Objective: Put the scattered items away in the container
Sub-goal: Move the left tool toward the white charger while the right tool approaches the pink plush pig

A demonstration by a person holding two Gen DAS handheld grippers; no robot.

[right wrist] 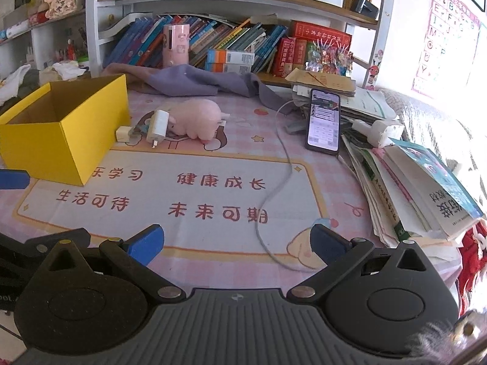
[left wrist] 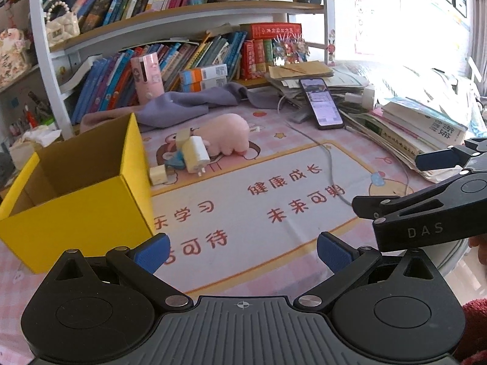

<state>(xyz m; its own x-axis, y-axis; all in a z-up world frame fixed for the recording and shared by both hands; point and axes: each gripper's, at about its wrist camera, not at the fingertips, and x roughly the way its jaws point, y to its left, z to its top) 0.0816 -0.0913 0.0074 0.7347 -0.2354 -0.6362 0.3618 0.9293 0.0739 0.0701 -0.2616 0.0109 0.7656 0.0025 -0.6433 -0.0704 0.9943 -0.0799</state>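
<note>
- The left claw hangs low over the pink printed mat, its blue-padded fingers spread wide with nothing between them.
- The right claw hovers likewise over the mat, fingers wide apart and empty; in the left wrist view it shows at the right edge.
- A grey cable snakes across the mat just ahead of the right claw and runs back toward the phone, which leans against a stack of papers.
- The yellow box stands open-topped on the bench, just ahead of the left claw's left finger; I cannot see its floor.
- Just beside the box's far right corner lies a small cream cube plug.
- Next to it a larger white charger leans with its prongs pointing down toward the mat, touching the pink plush toy.
- A bit of blue shows under the charger; what it is I cannot tell.
- Behind the toy a purple cloth is crumpled on the bench, with a pink cylinder upright at the bookshelf.
- Books are piled at the right edge of the bench.
</note>
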